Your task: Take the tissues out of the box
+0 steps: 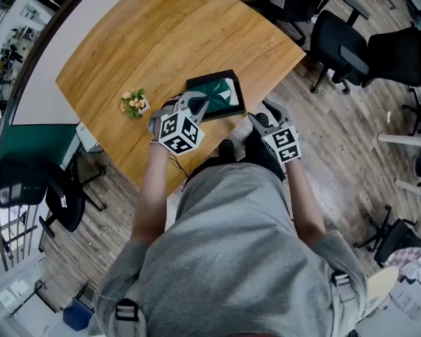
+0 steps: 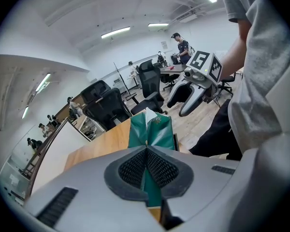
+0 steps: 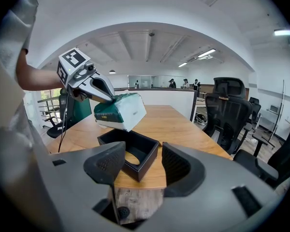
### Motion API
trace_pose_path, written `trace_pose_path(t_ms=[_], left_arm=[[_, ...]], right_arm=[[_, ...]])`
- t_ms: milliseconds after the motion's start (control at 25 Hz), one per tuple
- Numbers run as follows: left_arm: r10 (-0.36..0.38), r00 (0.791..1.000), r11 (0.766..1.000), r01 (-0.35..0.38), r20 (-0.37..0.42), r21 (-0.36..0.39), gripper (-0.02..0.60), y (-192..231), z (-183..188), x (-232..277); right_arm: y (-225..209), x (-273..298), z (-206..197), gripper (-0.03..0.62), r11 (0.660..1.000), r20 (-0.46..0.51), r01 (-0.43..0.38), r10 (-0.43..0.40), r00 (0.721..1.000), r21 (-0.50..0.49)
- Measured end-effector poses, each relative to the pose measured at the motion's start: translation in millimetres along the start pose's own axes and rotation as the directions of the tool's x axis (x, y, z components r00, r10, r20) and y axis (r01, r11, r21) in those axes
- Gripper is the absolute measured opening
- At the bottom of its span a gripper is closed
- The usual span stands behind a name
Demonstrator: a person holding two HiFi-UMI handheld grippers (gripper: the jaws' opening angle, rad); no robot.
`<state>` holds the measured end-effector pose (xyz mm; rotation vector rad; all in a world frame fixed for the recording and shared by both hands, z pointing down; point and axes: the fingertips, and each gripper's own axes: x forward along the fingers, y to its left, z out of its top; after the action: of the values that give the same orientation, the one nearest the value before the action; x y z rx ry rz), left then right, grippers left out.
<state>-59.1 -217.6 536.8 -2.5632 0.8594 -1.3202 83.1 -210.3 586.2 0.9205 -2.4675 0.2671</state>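
Left hand-held gripper [image 2: 146, 166] is clamped tight on the green tissue pack [image 3: 121, 111]: in the left gripper view we see the ribbed pads pressed together with a fold of the green wrapper pinched between them. The pack hangs in the air, tilted, over the far side of the black box [image 3: 145, 161]. We can't tell if its low edge touches the rim. A bit of white tissue shows at the pack's top end, and one side of the pack is white. The box sits open and upright on the table [image 1: 147, 41], near the edge closest to the person. Its inside looks bare, with the wood showing through a cutout in the bottom. Right hand-held gripper [image 3: 142, 166] has its jaws wide apart with nothing held between them. It sits just off the table edge, pointed at the box, not touching it. From the head view we see the two grippers side by side, left over the box, right beside it. Small pot of flowers [image 1: 133, 104] stands on the table left of the box, apart from it. Black chairs [image 1: 337, 44] stand on the wood floor beyond the table.
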Motion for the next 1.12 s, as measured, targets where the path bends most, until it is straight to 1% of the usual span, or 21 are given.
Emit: trace_pose_path(t_ms=[240, 480, 800, 1120], left_arm=[[0.018, 1.000, 1.000, -0.018, 0.012, 0.007, 0.021, 5, 6, -10], [0.013, 1.000, 1.000, -0.013, 0.027, -0.003, 0.021, 8, 6, -17], [0.022, 0.999, 1.000, -0.021, 0.046, -0.010, 0.021, 12, 10, -26], [0.018, 0.998, 1.000, -0.018, 0.054, 0.000, 0.021, 11, 12, -29]], right_arm=[[-1, 2, 4, 0.244, 1.000, 0.011, 0.000, 0.000, 1.000, -0.011], [2, 5, 10, 0.244, 1.000, 0.040, -0.015, 0.016, 0.999, -0.012], [5, 5, 11, 0.244, 1.000, 0.040, -0.024, 0.025, 0.999, -0.019], [5, 3, 8, 0.241, 0.999, 0.029, -0.020, 0.021, 0.999, -0.027]])
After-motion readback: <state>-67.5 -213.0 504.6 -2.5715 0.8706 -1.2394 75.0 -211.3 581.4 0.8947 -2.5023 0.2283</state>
